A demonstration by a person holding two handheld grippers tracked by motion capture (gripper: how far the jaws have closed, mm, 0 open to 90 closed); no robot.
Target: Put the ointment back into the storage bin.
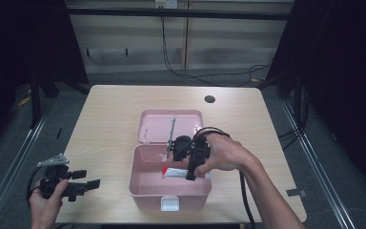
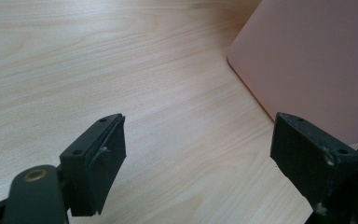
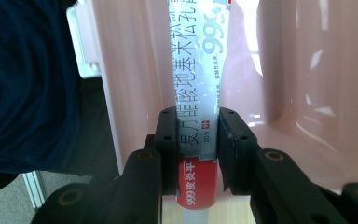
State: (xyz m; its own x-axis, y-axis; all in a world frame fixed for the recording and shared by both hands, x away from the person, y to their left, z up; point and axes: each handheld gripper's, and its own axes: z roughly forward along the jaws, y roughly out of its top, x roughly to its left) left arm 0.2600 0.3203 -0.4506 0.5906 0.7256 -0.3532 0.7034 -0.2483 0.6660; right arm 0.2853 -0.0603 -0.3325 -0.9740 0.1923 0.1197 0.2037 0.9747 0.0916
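1. Ointment box (image 3: 196, 93), white with a red end and printed characters, was clamped between the pads of the right tool (image 3: 196, 144); seen from above it (image 1: 183, 172) lay low inside the pink case.
2. That right tool (image 1: 190, 175) pointed down into the pink case (image 1: 138, 183), held by the right hand (image 1: 224, 153).
3. The case stood open near the front of the wooden surface (image 1: 105, 114), its lid (image 1: 159, 125) folded back flat behind it, a white latch (image 1: 169, 204) on the front wall.
4. The left tool (image 1: 89, 180) hovered to the left of the case, well apart from it, over the surface's front left corner.
5. Its jaws stood wide with nothing between them, bare wood (image 2: 121, 70) beneath and the case's pink wall (image 2: 317, 60) just beyond.
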